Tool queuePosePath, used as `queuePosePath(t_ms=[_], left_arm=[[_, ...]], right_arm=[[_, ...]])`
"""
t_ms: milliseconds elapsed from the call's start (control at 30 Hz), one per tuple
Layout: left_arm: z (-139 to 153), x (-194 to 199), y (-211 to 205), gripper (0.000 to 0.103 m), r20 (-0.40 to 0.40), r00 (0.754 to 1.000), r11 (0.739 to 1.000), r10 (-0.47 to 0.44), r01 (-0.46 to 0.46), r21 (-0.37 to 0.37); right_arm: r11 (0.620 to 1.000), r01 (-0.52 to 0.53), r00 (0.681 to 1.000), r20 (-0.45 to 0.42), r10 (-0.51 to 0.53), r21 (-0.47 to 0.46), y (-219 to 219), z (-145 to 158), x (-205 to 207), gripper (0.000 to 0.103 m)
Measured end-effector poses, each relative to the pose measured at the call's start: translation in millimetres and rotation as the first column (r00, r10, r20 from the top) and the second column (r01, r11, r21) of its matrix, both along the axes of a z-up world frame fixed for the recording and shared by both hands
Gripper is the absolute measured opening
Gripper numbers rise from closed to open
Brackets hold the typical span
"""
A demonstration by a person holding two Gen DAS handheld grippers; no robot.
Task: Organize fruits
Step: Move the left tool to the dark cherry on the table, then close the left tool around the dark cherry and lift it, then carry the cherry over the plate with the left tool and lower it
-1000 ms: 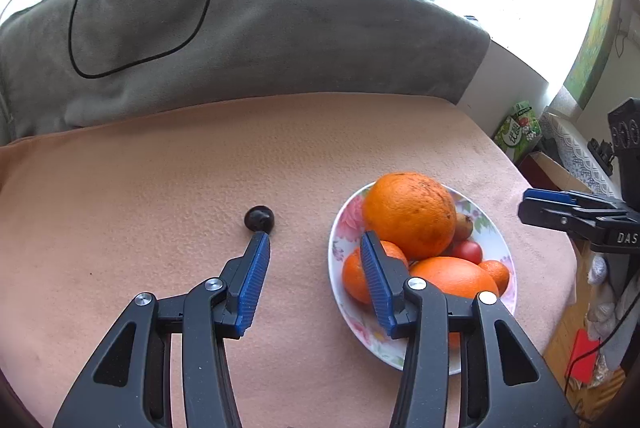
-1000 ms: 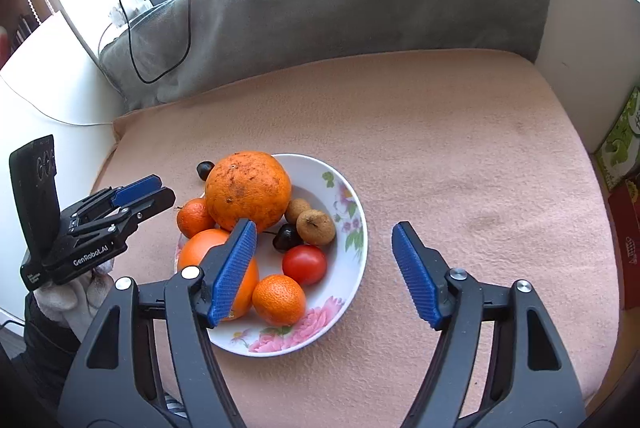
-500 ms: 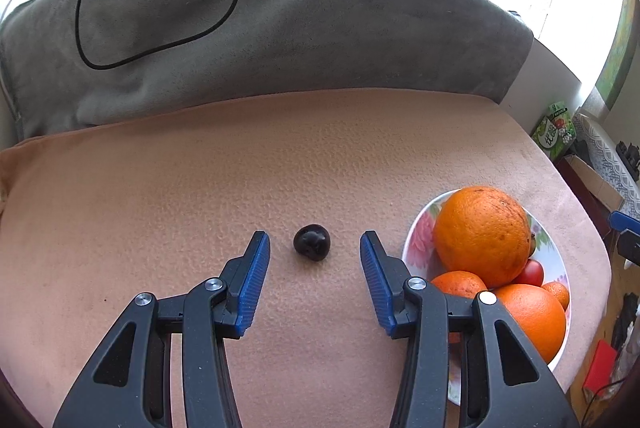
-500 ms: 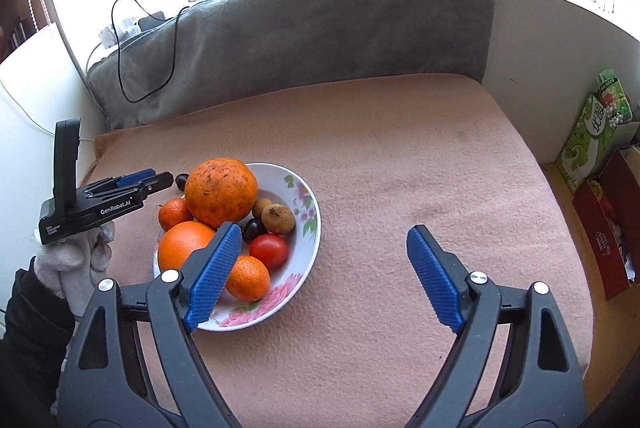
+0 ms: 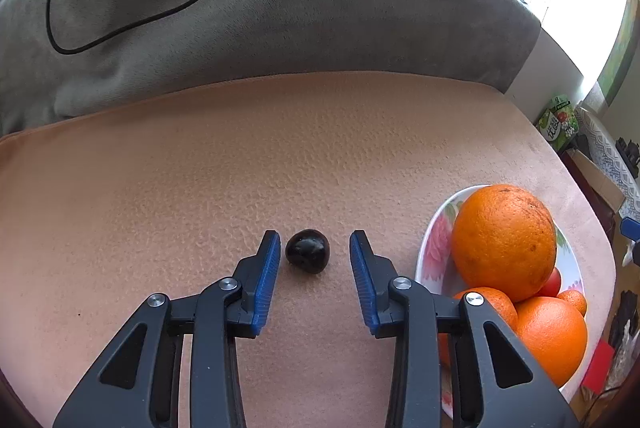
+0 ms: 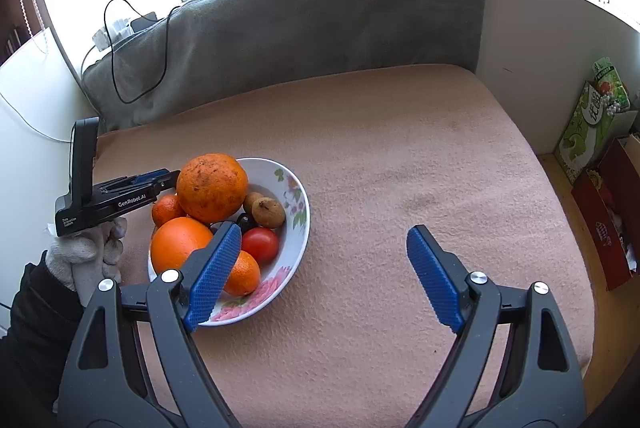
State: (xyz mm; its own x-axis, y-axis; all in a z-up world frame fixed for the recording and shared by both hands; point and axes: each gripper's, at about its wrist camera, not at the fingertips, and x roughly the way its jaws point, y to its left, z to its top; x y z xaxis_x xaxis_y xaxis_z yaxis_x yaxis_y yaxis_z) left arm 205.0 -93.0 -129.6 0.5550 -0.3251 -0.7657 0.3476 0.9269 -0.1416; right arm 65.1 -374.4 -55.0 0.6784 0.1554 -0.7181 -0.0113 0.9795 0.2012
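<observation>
Nearly done, by the look: the plate (image 6: 298, 224) already holds oranges, tomato and small brown fruits. One dark fruit (image 5: 307, 251) lies loose on the peach cloth (image 5: 280, 156), between the closing left gripper (image 5: 313, 256), pads not yet touching. Only the left wrist view shows it; right gripper (image 6: 324, 260) hangs spread, empty.

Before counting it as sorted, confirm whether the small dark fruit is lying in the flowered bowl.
No, the small dark fruit lies on the pink cloth, outside the flowered bowl.
</observation>
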Motion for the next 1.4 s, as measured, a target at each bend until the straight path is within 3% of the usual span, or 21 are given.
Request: queuePosePath(t_ms=[267, 500, 767, 1133, 1400], left_arm=[[-8, 6, -6, 0.022, -0.012, 1.0, 1.0, 0.006, -0.006, 0.016], [-6, 4, -7, 0.022, 0.006, 1.0, 1.0, -0.004, 0.004, 0.021], [20, -15, 2, 0.021, 0.053, 0.999, 1.0, -0.012, 0.013, -0.013], [61, -62, -11, 0.022, 0.124, 0.984, 0.987, -0.126, 0.137, -0.081], [66, -89, -43, 0.022, 0.123, 0.967, 0.967, -0.225, 0.237, -0.093]], right_arm=[[1.0, 0.004, 1.0, -0.001, -0.004, 0.008, -1, 1, -1, 0.087], [1.0, 0.001, 1.0, -0.003, -0.001, 0.013, 0, 0, -1, 0.087], [1.0, 0.008, 1.0, -0.004, -0.008, 0.021, -1, -1, -3, 0.087], [1.0, 0.011, 1.0, 0.001, -0.011, 0.025, -4, -2, -8, 0.087], [1.0, 0.015, 1.0, -0.003, -0.014, 0.027, -7, -3, -11, 0.087]])
